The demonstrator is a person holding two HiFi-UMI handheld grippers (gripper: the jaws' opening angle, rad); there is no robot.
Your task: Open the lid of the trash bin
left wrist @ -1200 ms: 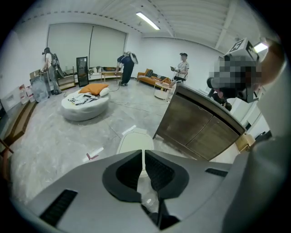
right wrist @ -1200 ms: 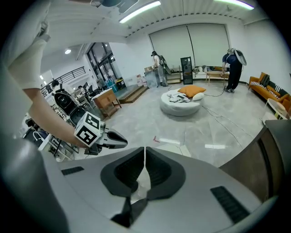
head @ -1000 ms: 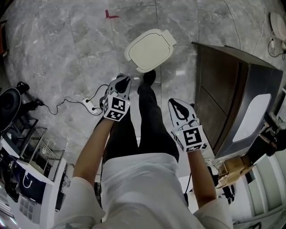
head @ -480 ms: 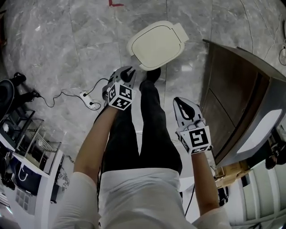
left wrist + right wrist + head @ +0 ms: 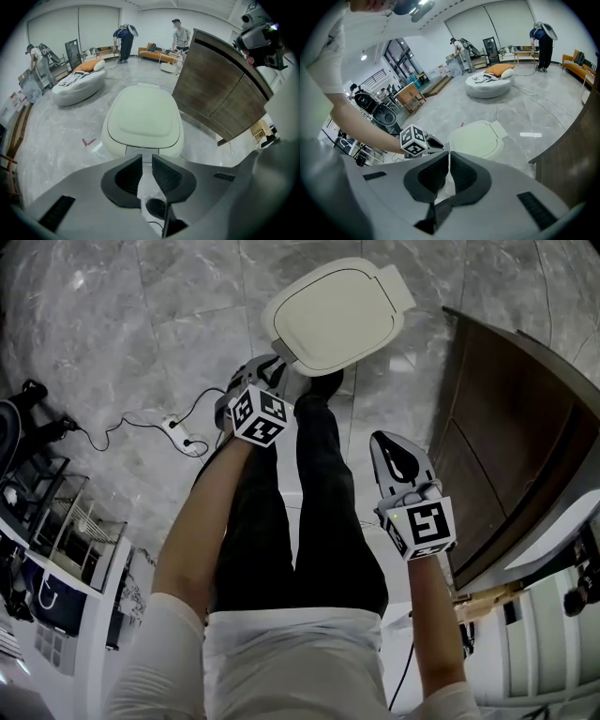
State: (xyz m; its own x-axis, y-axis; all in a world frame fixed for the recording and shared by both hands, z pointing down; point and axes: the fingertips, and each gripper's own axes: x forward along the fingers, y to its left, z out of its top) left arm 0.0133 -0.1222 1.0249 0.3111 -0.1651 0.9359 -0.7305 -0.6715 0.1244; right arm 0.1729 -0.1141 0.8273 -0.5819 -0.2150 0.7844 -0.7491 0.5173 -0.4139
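Observation:
The trash bin's cream lid (image 5: 336, 313) lies flat and closed on the grey marble floor just ahead of the person's dark shoe (image 5: 323, 385). My left gripper (image 5: 274, 365) hovers by the lid's near edge, jaws drawn together to a thin slit with nothing between them. In the left gripper view the lid (image 5: 143, 117) fills the middle, just beyond the left gripper (image 5: 147, 157). My right gripper (image 5: 392, 442) hangs further back beside the right leg, jaws shut and empty. The right gripper view looks past the right gripper (image 5: 449, 154) at the lid (image 5: 476, 138) and the left gripper (image 5: 414, 140).
A dark wooden cabinet (image 5: 506, 446) stands close to the right of the bin, also seen as the cabinet (image 5: 220, 89). A power strip with cable (image 5: 178, 432) lies on the floor at left, near wire shelves (image 5: 56, 531). People and a round cushion seat (image 5: 77, 84) are far behind.
The left gripper has moved forward, from beside the knee to the bin lid's near edge. The right gripper has kept its place beside the leg. The lid stays closed.

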